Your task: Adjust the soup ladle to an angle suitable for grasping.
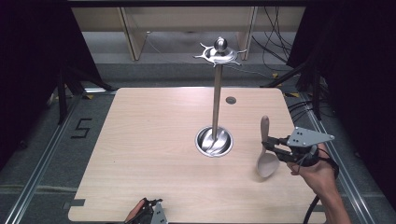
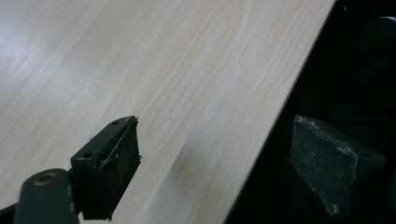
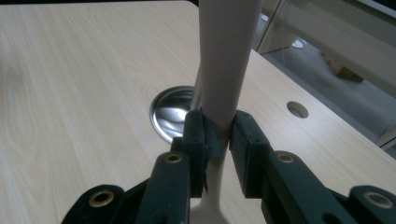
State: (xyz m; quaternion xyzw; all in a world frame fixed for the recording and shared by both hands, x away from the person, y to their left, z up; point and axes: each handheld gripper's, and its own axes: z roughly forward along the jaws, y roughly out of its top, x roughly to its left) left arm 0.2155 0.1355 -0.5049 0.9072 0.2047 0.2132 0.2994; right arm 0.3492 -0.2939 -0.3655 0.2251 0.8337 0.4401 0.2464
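Note:
A pale beige spoon (image 1: 266,156) hangs above the right part of the table, handle up and bowl down, with my right gripper (image 1: 272,145) shut on its neck. In the right gripper view the handle (image 3: 227,56) rises between my pads (image 3: 201,135), which press on it from both sides. A steel stand (image 1: 216,100) with a round base (image 1: 214,141) and a hooked top (image 1: 220,53) is upright at the table's middle, left of the spoon. My left gripper (image 1: 152,211) rests at the near table edge, and its pads (image 2: 116,163) stand wide apart with nothing between them.
The wooden table (image 1: 154,140) has a small round hole (image 1: 230,100) near its far right. In the left gripper view the table edge (image 2: 280,116) runs diagonally, with dark floor beyond it. Cables and shelving (image 1: 187,23) lie behind the table.

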